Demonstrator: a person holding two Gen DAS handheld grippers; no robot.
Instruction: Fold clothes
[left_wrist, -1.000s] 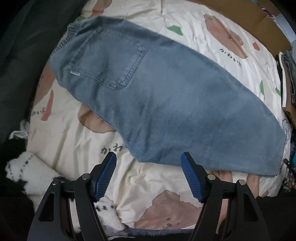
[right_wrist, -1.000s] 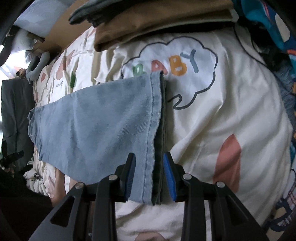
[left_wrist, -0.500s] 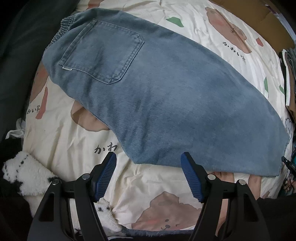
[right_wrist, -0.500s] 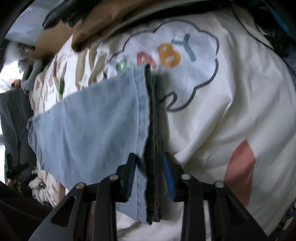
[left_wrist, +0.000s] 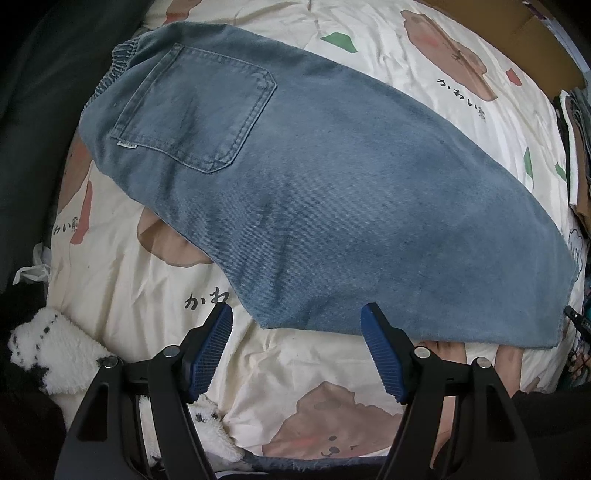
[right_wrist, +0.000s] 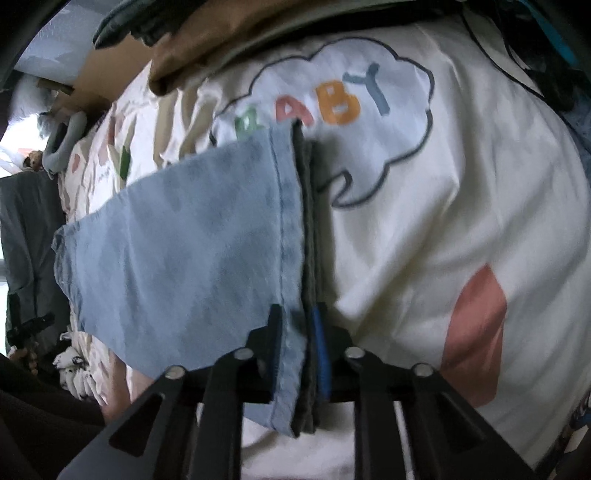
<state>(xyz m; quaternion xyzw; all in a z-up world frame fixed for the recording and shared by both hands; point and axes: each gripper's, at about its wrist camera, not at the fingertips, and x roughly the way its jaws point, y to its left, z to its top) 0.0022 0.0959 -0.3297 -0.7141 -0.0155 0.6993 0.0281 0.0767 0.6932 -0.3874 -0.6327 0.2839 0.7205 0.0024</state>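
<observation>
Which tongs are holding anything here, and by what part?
The right tongs are shut on the jeans, gripping the stacked hem edge of the legs. The left tongs are open, holding nothing.

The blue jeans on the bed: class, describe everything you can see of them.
The blue jeans look like faded, soft denim, laid flat and already folded lengthwise on a cream cartoon-print quilt. One stitched back pocket faces up beside a gathered elastic waistband. At the other end, the stacked leg hems are clamped in the right tool. The left tool, open, hovers near the long edge without touching.
</observation>
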